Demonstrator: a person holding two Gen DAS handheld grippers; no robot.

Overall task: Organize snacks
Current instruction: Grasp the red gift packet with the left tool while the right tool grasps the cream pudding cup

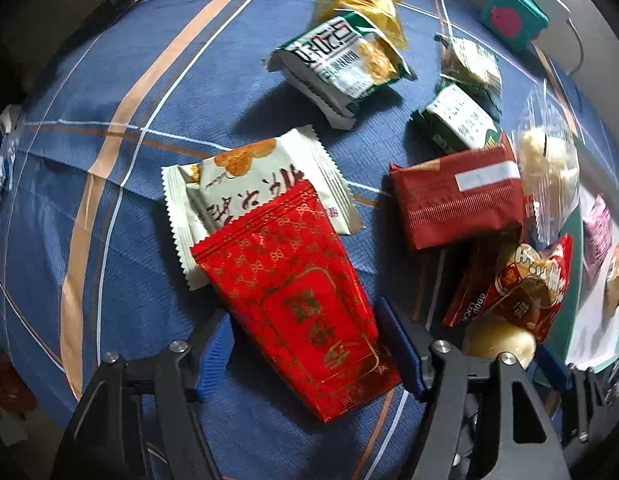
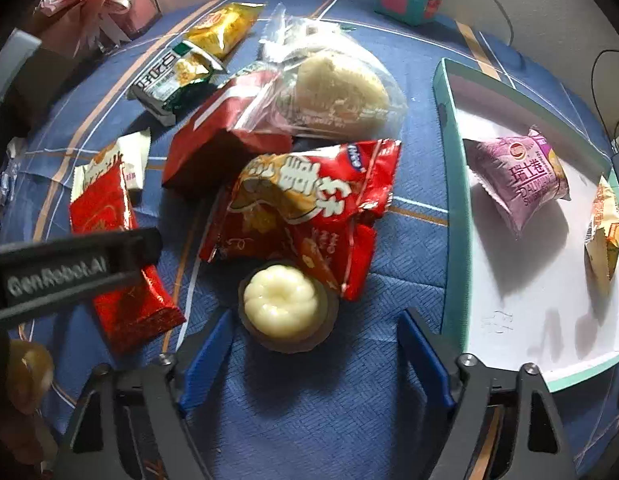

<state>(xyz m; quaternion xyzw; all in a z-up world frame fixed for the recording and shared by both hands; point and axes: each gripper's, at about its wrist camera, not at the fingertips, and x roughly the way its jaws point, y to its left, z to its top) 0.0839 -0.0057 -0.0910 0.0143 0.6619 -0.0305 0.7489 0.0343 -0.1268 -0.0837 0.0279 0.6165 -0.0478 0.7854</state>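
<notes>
Between the left gripper's [image 1: 309,354] parted blue pads, not visibly pressed by them, the red-and-gold packet [image 1: 297,304] lies flat on the blue cloth [image 1: 109,208] overlapping a white packet [image 1: 253,178], so the person had best close squarely on its sides, lift it clear, and carry it to the teal-rimmed tray [image 2: 453,216], while the right gripper [image 2: 315,356] waits open around the jelly cup [image 2: 283,302].

We see glossy red foil on the red packet [image 1: 297,304], clear crinkled plastic on the bag [image 2: 333,88], and matt woven blue cloth [image 1: 109,220].
</notes>
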